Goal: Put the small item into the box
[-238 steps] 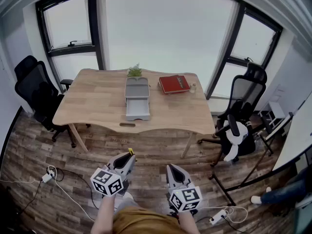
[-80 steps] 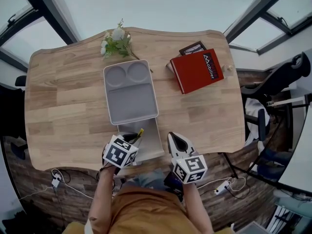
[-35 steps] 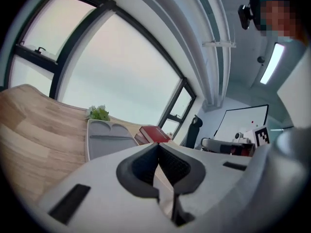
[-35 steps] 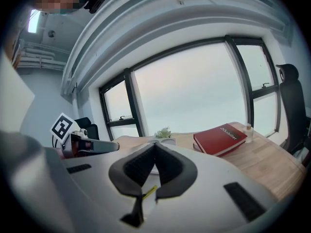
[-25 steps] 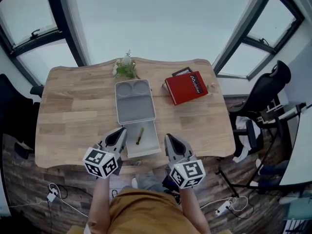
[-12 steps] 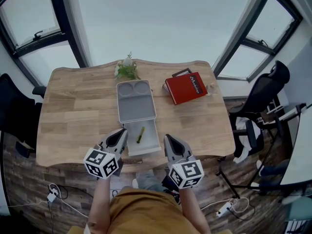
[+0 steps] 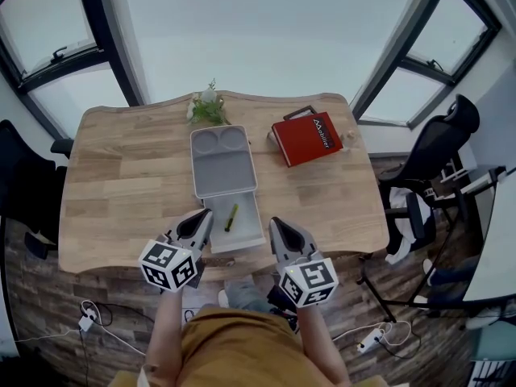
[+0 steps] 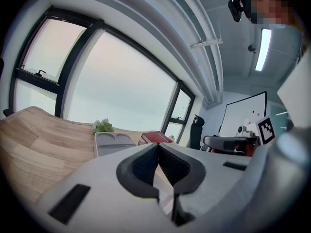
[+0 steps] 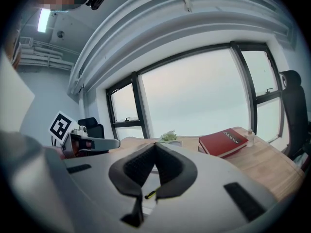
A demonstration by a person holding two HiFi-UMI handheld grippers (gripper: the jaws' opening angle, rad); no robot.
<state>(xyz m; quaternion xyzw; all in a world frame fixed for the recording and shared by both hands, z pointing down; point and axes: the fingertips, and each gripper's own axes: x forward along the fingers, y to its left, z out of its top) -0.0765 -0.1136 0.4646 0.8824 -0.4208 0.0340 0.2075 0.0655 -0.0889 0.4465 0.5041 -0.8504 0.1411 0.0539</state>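
Since 3 s ago left gripper (image 7: 202, 215) pulled back from drawer (image 7: 248, 234), pen (image 7: 231, 217) lay inside it; right gripper (image 7: 275, 223) alongside, both claws clenched, empty

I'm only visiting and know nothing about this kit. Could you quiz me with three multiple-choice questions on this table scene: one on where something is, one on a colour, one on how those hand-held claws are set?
1. Where is the small yellow-green item?
A. On the bare tabletop
B. In the open grey box
C. On a chair

2. What colour is the book?
A. Blue
B. Red
C. Green

3. How are the left gripper and right gripper set?
A. Both shut, empty
B. Both wide open
C. One clamped on a flower

Answers: B, it lies inside the box's tray; B, its cover is plainly red; A, each gripper view shows the jaws meeting on nothing.
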